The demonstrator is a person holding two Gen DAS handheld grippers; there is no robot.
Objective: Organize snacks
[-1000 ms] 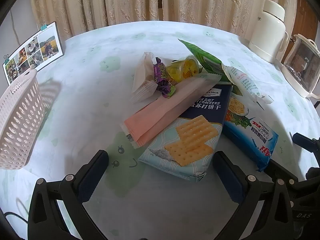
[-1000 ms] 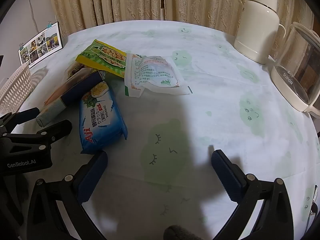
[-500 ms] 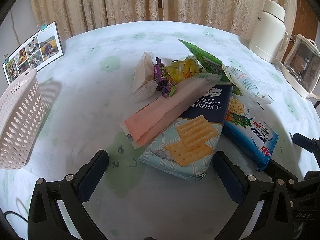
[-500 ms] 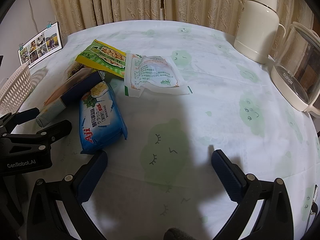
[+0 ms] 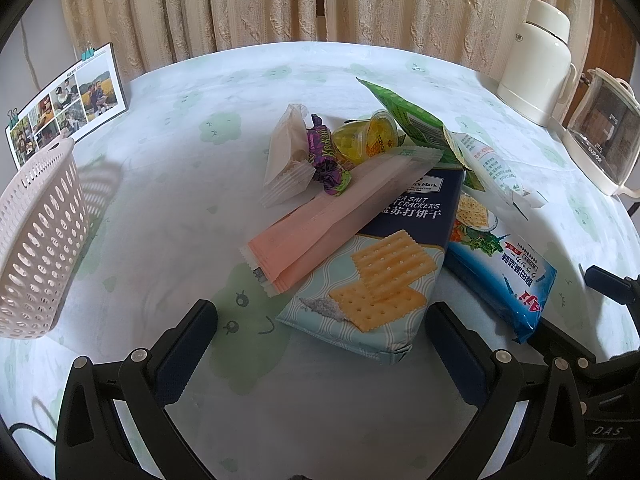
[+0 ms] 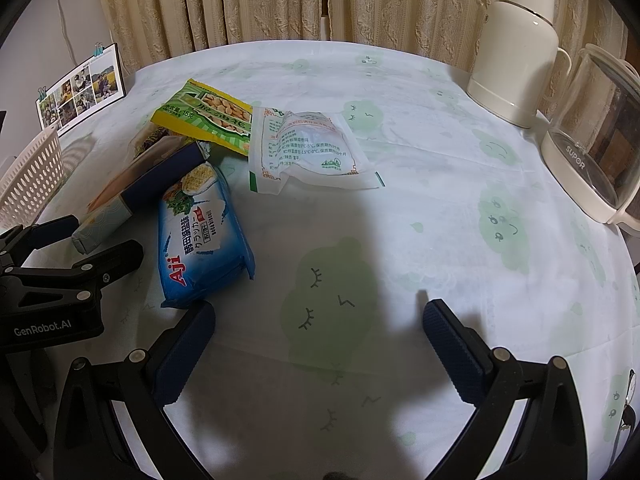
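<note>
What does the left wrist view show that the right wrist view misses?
Only the left wrist view shows the pink wafer pack, purple candy and yellow jelly cup. Only the right wrist view shows the peanut bag's yellow front. Both show the blue Aji pack, sea salt crackers, basket and both open grippers.

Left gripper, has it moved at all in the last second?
No. The left gripper keeps the same framing against the pink basket and sea salt crackers pack; it hangs open.
</note>
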